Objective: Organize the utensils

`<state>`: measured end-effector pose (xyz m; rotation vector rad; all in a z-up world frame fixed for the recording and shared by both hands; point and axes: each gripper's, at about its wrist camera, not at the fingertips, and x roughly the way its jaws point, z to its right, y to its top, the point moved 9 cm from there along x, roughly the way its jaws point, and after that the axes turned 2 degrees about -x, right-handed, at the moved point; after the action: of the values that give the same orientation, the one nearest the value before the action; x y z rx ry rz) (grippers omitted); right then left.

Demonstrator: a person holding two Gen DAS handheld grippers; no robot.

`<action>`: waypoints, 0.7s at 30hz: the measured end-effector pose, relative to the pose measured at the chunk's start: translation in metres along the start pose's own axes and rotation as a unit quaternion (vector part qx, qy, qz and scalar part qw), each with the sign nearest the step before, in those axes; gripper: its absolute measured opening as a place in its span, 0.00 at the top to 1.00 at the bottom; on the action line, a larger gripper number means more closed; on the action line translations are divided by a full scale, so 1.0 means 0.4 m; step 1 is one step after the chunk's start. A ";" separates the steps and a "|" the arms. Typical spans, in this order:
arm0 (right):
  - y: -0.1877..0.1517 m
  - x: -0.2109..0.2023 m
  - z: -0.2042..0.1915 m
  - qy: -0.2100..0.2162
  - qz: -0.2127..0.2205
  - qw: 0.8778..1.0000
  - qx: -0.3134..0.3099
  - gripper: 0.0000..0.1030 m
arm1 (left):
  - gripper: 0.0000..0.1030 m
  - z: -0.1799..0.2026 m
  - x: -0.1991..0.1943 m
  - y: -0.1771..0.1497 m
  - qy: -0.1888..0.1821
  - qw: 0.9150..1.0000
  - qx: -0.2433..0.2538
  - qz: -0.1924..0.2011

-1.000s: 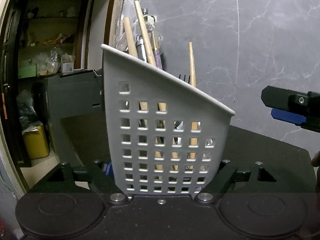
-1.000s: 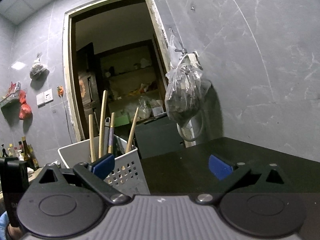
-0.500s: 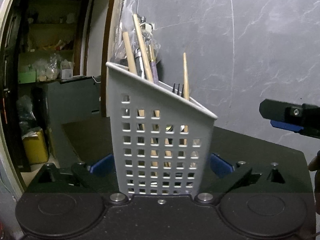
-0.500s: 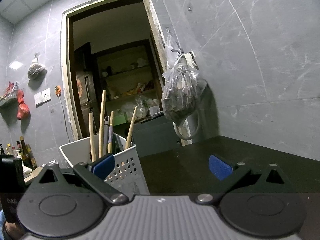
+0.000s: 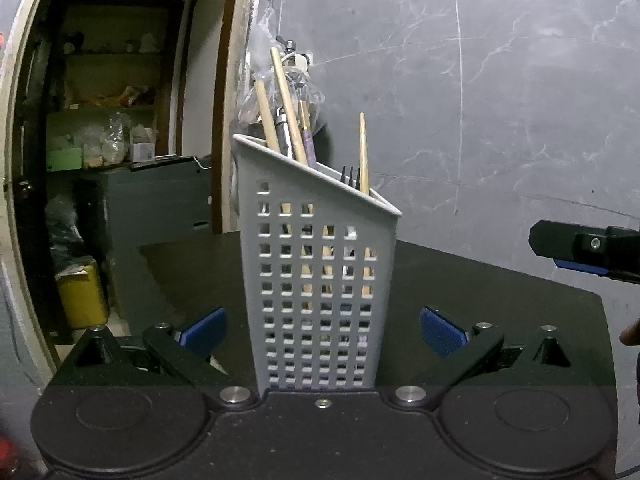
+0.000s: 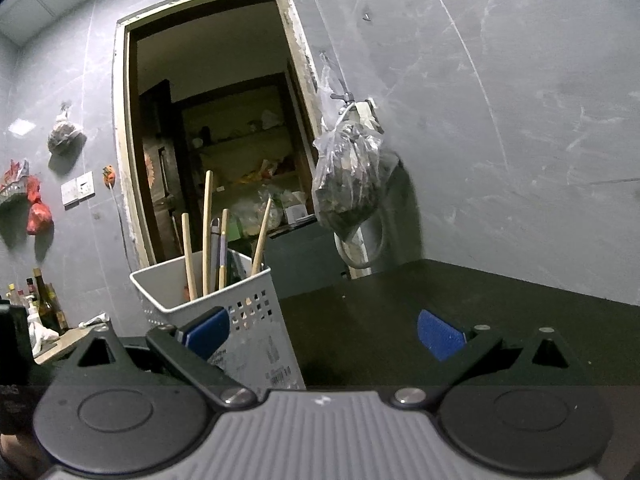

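The left tongs [image 5: 322,330] are released: the blue pads [image 5: 204,326] stand apart on either side of the white perforated utensil basket [image 5: 320,280], with a visible gap between each pad and the basket wall. The basket stands upright on the dark table [image 5: 480,292], centred between the fingers and just ahead of the left tongs' body. Wooden handles [image 5: 286,106], a metal utensil and a dark fork rise from the basket's top.

The right tongs [image 6: 322,332] are also spread wide and hold nothing. The basket sits ahead and left of them, partly behind their left pad [image 6: 208,330]; whether they touch cannot be determined.

Farther ahead of the right tongs, a filled plastic bag [image 6: 348,172] hangs on the grey marble wall [image 6: 520,120], beside an open doorway [image 6: 216,140].
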<state>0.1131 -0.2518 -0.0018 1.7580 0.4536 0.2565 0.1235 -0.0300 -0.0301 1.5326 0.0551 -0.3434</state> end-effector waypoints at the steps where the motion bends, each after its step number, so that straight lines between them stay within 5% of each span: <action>1: -0.003 -0.006 -0.001 -0.001 -0.002 1.000 0.001 0.00 | 0.01 0.001 -0.011 -0.002 0.001 1.000 0.002 0.001; 21: -0.086 -0.168 -0.033 -0.021 -0.066 0.997 0.018 0.00 | 0.01 -0.005 -0.242 -0.080 0.047 0.996 -0.055 -0.043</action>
<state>0.0417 -0.2632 -0.0276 1.7563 0.5442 0.1178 0.0239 -0.0104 -0.0371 1.4384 0.2103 -0.3314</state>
